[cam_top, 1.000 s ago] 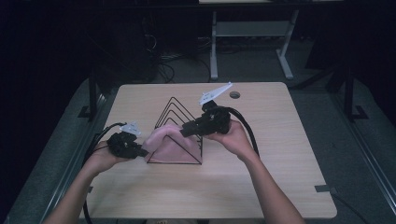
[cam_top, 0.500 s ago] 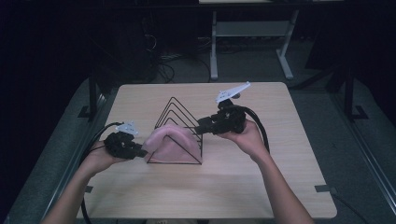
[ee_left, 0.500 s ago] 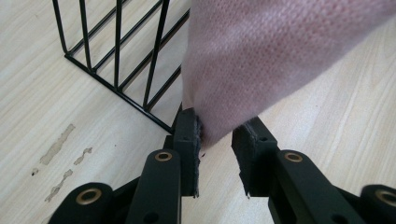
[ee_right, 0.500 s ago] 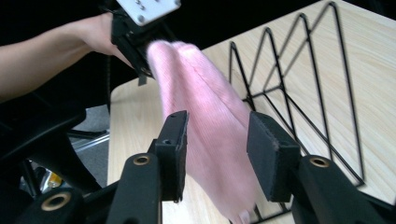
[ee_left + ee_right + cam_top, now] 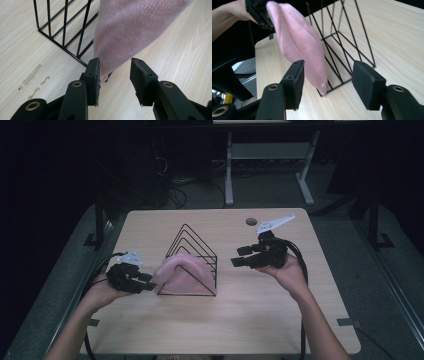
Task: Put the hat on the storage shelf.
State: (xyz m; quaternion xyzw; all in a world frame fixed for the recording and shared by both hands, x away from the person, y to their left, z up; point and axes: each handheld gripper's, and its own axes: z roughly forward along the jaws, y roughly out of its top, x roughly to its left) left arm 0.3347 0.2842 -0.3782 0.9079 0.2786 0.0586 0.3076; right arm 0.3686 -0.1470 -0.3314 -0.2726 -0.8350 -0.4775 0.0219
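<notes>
1. Left hand-held gripper (image 5: 148, 283) at the near left of the table (image 5: 280, 320): jaws just opened, parted around the tip of the pink knit cloth (image 5: 180, 272), one pad touching it without pressing, the other clear.
2. Pink knit cloth: draped over the front of the black wire rack (image 5: 192, 252), lower end resting near the rack's base wire on the table.
3. Right hand-held gripper (image 5: 241, 256): drawn back to the right of the rack, jaws just opened, nothing between them.
4. Release, judged as the step in hand: best finished by backing the left jaws straight off, without snagging the knit or dragging the cloth from the wires.
5. Beyond: round grommet hole (image 5: 251, 221) near the far edge.
</notes>
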